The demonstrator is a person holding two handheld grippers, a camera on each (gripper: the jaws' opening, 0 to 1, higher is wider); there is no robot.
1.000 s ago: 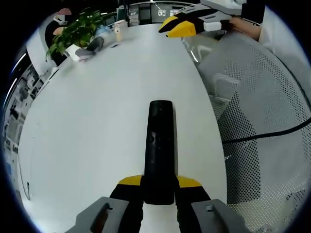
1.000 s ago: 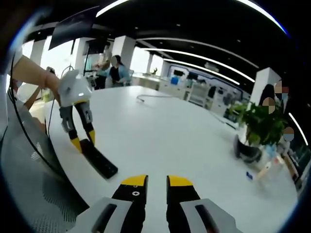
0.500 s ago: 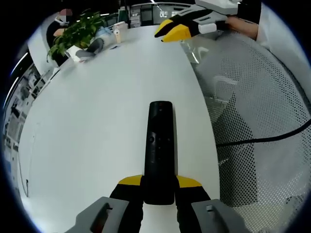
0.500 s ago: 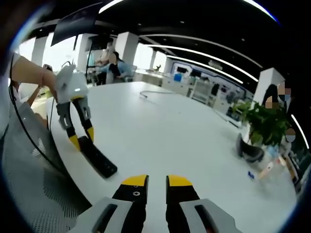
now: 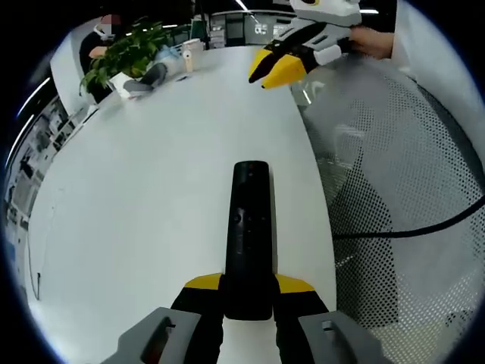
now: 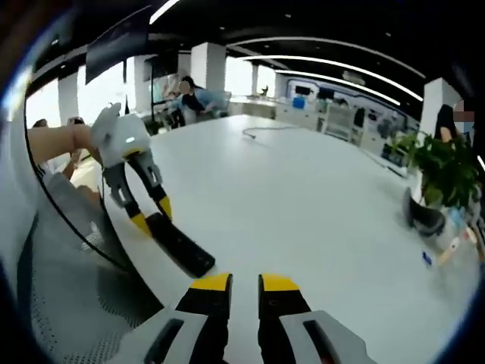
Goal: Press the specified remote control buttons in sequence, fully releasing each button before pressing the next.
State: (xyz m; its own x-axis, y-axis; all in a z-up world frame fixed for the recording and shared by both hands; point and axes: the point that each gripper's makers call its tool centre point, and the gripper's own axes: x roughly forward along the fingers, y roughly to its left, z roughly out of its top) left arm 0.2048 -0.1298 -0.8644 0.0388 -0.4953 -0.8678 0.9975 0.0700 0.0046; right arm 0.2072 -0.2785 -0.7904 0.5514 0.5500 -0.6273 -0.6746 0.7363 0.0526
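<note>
While the left gripper (image 5: 248, 297) squeezes the near end of the black remote (image 5: 248, 227) above the white table (image 5: 136, 197), the right gripper (image 6: 244, 286), jaws nearly together and empty, could push too hard and tip it loose.

The left tongs (image 5: 248, 292) rise from 6 o'clock in the left gripper view, their yellow-tipped jaws closed against the two sides of a black remote (image 5: 248, 235). In the right gripper view the same tongs (image 6: 150, 216) hang at 9 o'clock, pointing down, held by a hand (image 6: 64, 140). The right tongs (image 6: 244, 284) have their jaws nearly together with a narrow gap, gripping nothing. In the left gripper view they (image 5: 279, 67) float at 1 o'clock.
</note>
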